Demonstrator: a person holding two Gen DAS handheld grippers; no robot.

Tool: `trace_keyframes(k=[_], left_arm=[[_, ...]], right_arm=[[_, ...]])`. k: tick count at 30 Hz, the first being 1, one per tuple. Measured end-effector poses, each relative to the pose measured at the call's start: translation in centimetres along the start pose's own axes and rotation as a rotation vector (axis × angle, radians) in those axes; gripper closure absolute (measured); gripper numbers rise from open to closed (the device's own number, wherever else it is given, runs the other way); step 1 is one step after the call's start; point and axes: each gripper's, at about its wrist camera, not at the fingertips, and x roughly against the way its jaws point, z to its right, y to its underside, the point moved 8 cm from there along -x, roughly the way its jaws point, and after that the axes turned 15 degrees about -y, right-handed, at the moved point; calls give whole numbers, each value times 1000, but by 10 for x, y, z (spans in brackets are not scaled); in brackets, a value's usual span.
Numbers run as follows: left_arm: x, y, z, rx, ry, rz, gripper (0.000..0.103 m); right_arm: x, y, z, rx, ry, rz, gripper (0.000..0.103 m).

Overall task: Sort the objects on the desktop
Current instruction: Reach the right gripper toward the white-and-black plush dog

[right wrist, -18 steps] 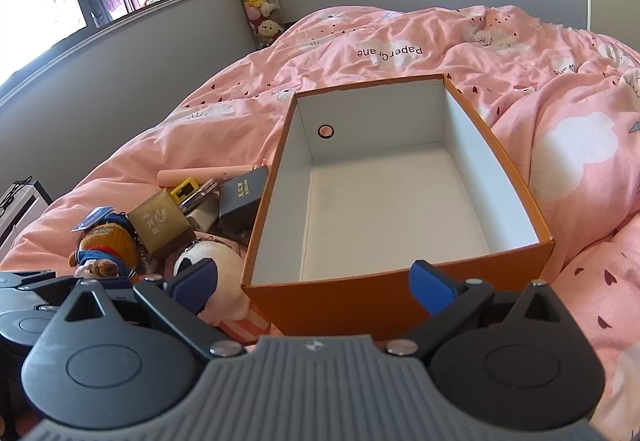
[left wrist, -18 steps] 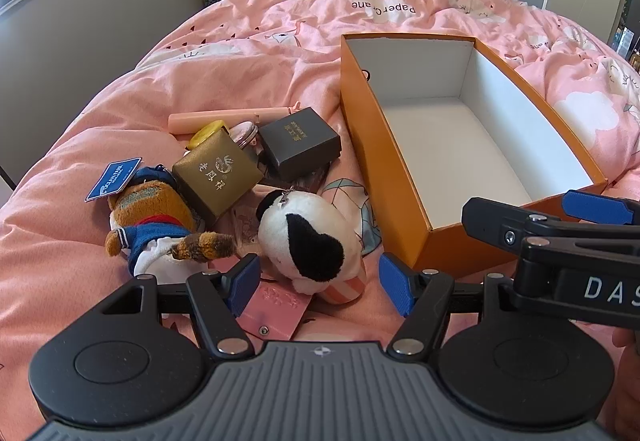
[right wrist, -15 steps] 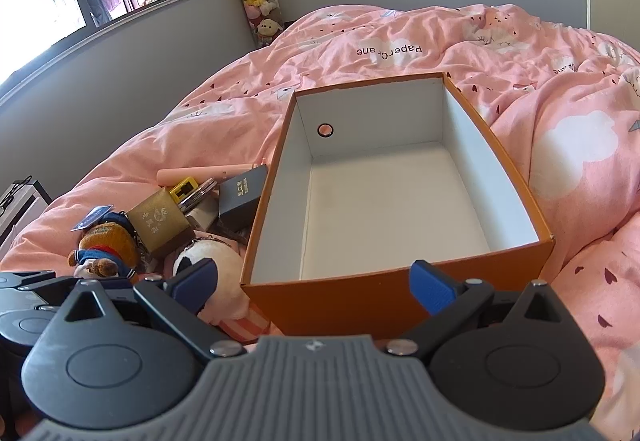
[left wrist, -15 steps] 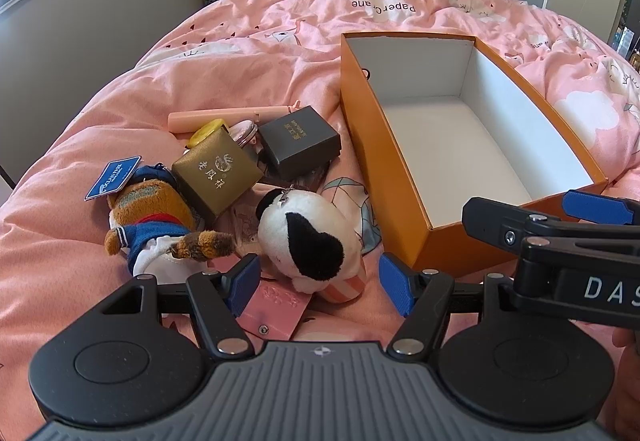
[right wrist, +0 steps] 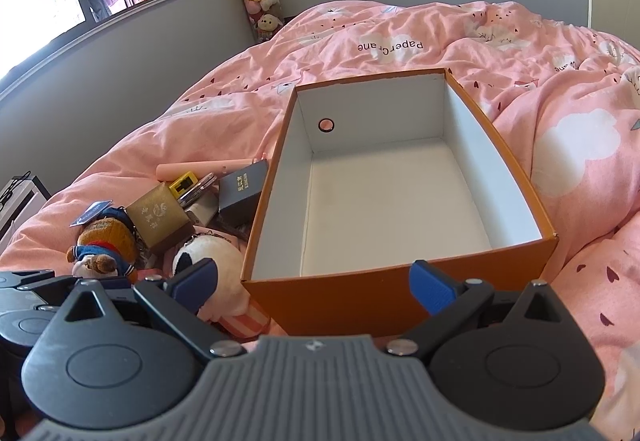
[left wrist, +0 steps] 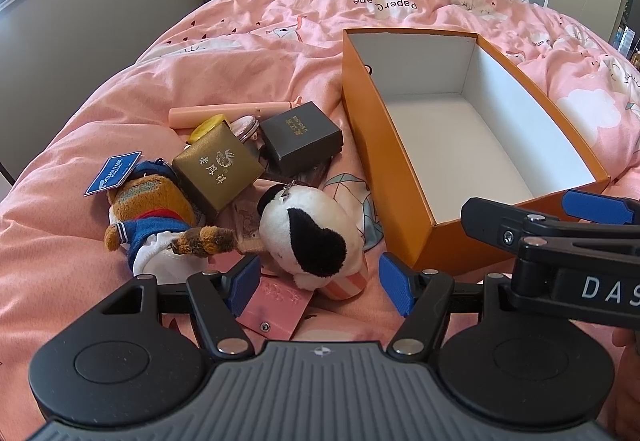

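Bed: pink duvet [left wrist: 100,145] carries everything; clutter left, orange box [left wrist: 384,145] right, nothing in it.
Left gripper [left wrist: 320,277]: jaws apart, holding nothing; panda plush [left wrist: 312,229] lies just ahead between them, long axis slanting.
Right gripper [right wrist: 316,281]: jaws apart, facing the box's near wall; farther from the plush.
Hidden: items under the gold box [left wrist: 218,169] are hard to make out.

Pink card [left wrist: 276,305] partly under panda plush [left wrist: 312,237] and tongs.

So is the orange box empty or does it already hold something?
Empty. The orange box shows only its bare white floor in both views; the toys and small boxes lie outside, left of it.
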Motion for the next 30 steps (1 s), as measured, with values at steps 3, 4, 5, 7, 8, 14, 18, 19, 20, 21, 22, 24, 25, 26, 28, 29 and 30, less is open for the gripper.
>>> trace_keyframes(k=[3, 4, 5, 7, 8, 14, 18, 19, 20, 21, 22, 24, 25, 26, 28, 29, 30], left_arm=[[0, 0, 0, 8, -5, -2, 26], [0, 0, 0, 8, -5, -2, 26], [0, 0, 0, 10, -6, -2, 26], [0, 0, -2, 13, 2, 1, 26], [-1, 0, -3, 19, 5, 1, 26], [-2, -7, -19, 62, 42, -2, 34], [-4, -12, -31, 92, 57, -14, 42], [-5, -13, -34, 97, 62, -20, 45], [-6, -14, -38, 105, 73, -30, 47], [-7, -14, -42, 114, 84, -41, 50], [-8, -14, -45, 124, 91, -51, 54], [-8, -16, -53, 145, 100, -60, 57], [-8, -17, -58, 154, 102, -62, 59], [-7, -18, -62, 159, 102, -64, 60], [-6, -20, -70, 161, 99, -70, 62], [-6, -20, -74, 159, 96, -71, 62], [-5, -22, -77, 161, 99, -71, 62]], right_arm=[[-1, 0, -1, 1, 0, -3, 1], [-1, 0, -1, 2, -2, -5, 1], [-1, -1, -1, 3, -4, -7, 1], [-2, -2, -2, 8, -13, -10, 1], [-3, -3, -3, 13, -20, -11, 1], [-11, -15, -13, 62, -58, -26, 9], [-19, -24, -23, 100, -101, -49, 17], [-21, -26, -27, 116, -110, -55, 22], [-24, -27, -31, 133, -122, -63, 24], [-28, -29, -35, 149, -131, -71, 28], [-31, -30, -39, 162, -142, -79, 31], [-39, -32, -46, 191, -168, -104, 34], [-43, -32, -51, 207, -182, -117, 36], [-47, -32, -55, 222, -197, -131, 37], [-55, -31, -62, 252, -223, -159, 41], [-59, -31, -66, 265, -234, -172, 42], [-63, -31, -69, 280, -241, -183, 44]])
